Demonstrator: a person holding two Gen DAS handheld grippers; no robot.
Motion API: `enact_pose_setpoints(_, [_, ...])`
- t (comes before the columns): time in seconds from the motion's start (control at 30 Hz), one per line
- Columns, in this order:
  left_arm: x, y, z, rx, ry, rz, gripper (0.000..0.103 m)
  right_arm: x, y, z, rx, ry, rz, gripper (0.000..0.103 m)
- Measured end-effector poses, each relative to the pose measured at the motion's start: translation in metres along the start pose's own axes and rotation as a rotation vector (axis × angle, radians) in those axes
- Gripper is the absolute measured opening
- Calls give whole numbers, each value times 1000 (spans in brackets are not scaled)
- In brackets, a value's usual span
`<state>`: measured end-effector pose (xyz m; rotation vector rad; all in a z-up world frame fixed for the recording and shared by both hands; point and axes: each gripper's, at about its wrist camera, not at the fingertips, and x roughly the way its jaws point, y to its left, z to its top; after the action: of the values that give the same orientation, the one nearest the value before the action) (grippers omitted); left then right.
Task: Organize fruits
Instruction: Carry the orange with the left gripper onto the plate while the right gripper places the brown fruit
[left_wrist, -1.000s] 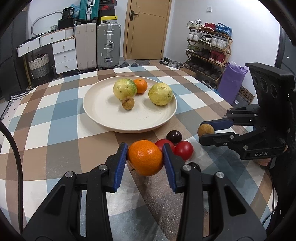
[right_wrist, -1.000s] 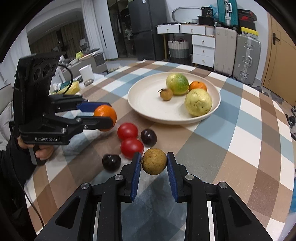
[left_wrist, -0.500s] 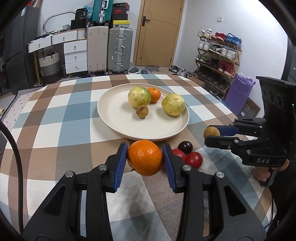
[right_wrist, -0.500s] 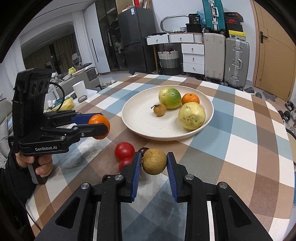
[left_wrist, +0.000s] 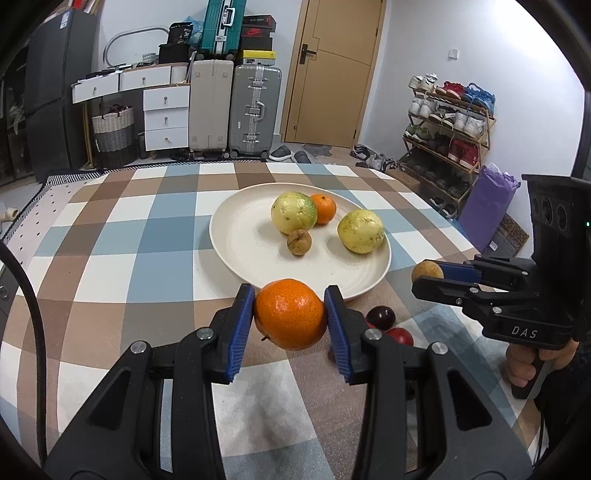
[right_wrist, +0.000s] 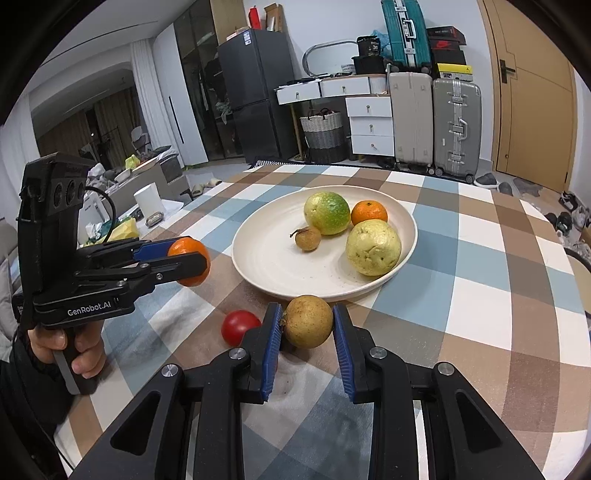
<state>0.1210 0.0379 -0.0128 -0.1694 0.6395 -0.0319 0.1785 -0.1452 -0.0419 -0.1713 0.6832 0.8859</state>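
Note:
My left gripper (left_wrist: 290, 319) is shut on an orange mandarin (left_wrist: 290, 319), held above the table just before the near rim of the cream plate (left_wrist: 236, 243). My right gripper (right_wrist: 307, 322) is shut on a small brown longan (right_wrist: 307, 322), also raised near the plate (right_wrist: 266, 258). The plate holds a green-yellow fruit (left_wrist: 293, 213), a small mandarin (left_wrist: 324, 209), a yellow fruit (left_wrist: 361, 231) and a brown longan (left_wrist: 299, 242). Each gripper shows in the other's view: the left one (right_wrist: 188, 256), the right one (left_wrist: 428, 275).
A dark plum (left_wrist: 380, 317) and a red tomato (left_wrist: 400, 336) lie on the checked tablecloth between the grippers; one tomato shows in the right wrist view (right_wrist: 238, 326). Suitcases, drawers, a door and a shoe rack stand beyond the table.
Both grippers have risen with their fruits and drawn nearer to the plate's front rim. The loose fruits on the cloth are unmoved.

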Motion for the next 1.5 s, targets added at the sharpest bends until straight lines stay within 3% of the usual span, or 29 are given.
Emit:
enact_pose_setpoints(0.3, [9, -2, 14, -10, -10, 19, 36, 1, -7, 10, 54, -2, 15, 29])
enact_pose_setpoints(0.83, [35, -10, 42, -8, -27, 27, 36, 14, -11, 35, 54, -20, -40, 29])
enact_pose_setpoints(1.5, [61, 2, 37, -52, -9, 54, 36, 36, -16, 29, 74, 44, -74, 29])
